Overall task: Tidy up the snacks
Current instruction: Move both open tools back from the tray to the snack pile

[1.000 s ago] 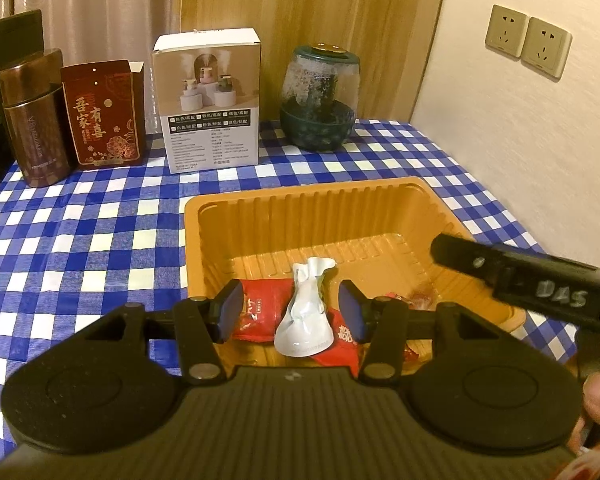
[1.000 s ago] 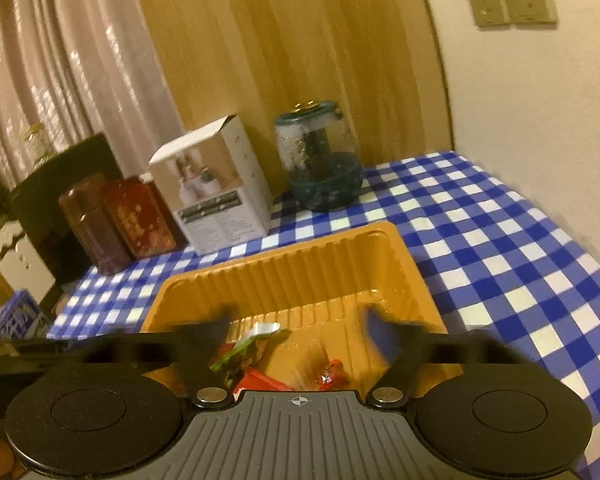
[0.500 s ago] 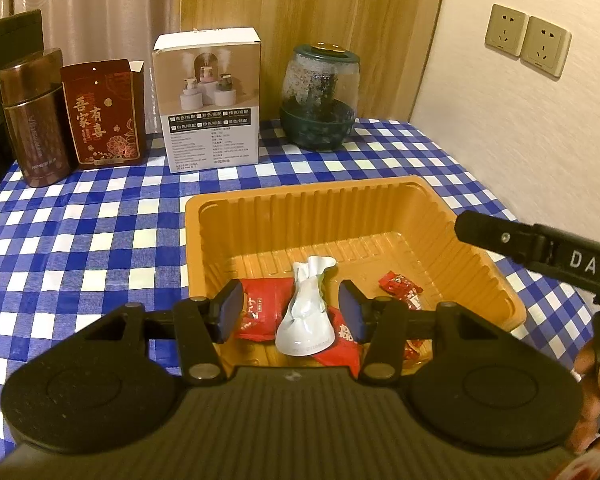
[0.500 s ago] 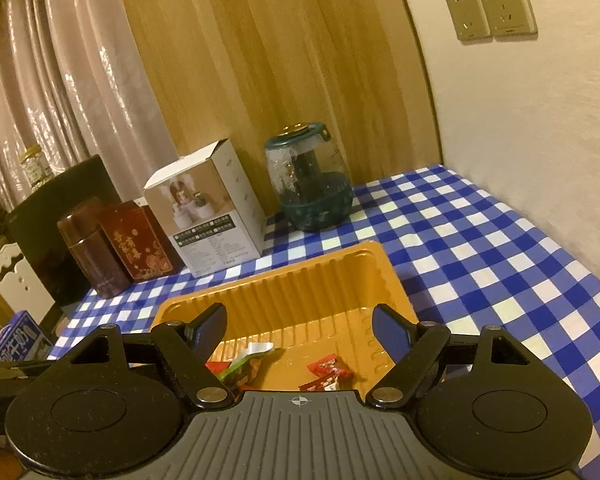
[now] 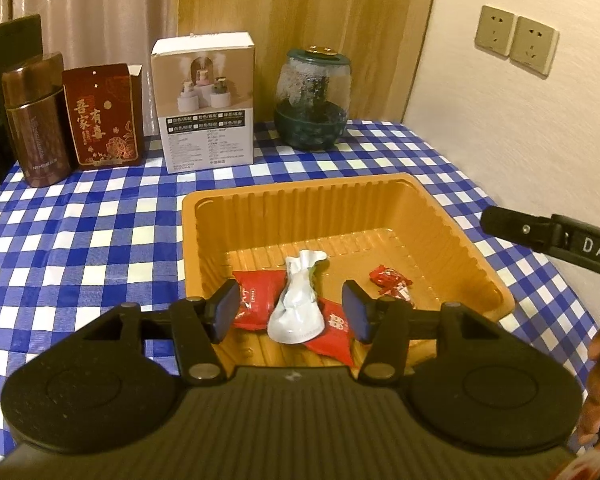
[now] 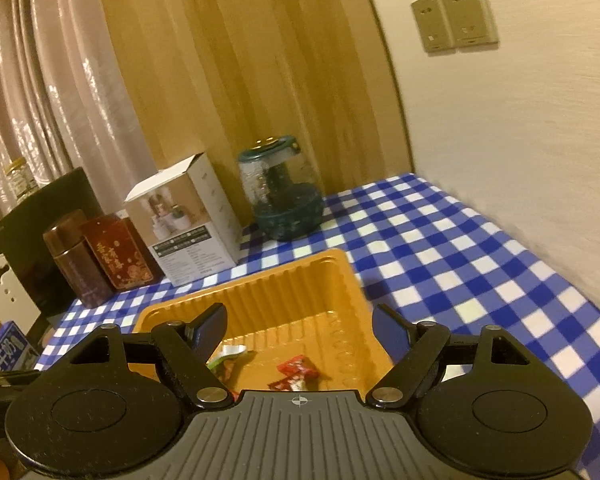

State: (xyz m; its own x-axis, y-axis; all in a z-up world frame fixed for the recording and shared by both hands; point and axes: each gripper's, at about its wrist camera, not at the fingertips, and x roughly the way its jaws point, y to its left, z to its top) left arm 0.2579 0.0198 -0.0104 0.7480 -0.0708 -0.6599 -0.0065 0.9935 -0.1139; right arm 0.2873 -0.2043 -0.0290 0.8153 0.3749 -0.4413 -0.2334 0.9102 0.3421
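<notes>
An orange plastic tray [image 5: 380, 208] sits on the blue checked tablecloth; it also shows in the right wrist view [image 6: 300, 280]. In it lie a white snack pouch [image 5: 298, 304], two red packets [image 5: 256, 300] and a small red candy [image 5: 390, 282]. My left gripper [image 5: 292, 314] is open and empty, low over the tray's near edge, its jaws either side of the white pouch. My right gripper [image 6: 304, 326] is open and empty, held above the tray's right side; part of it shows in the left wrist view [image 5: 560, 236]. The red candy [image 6: 296, 368] lies below it.
At the table's back stand a brown tin [image 5: 36, 124], a red box [image 5: 104, 116], a white carton [image 5: 206, 104] and a green glass jar [image 5: 312, 100]. A cream wall with two sockets [image 5: 516, 40] bounds the right side.
My right gripper has pulled back and up to the right, away from the tray, leaving the small red candy in it. My left gripper has not moved.
</notes>
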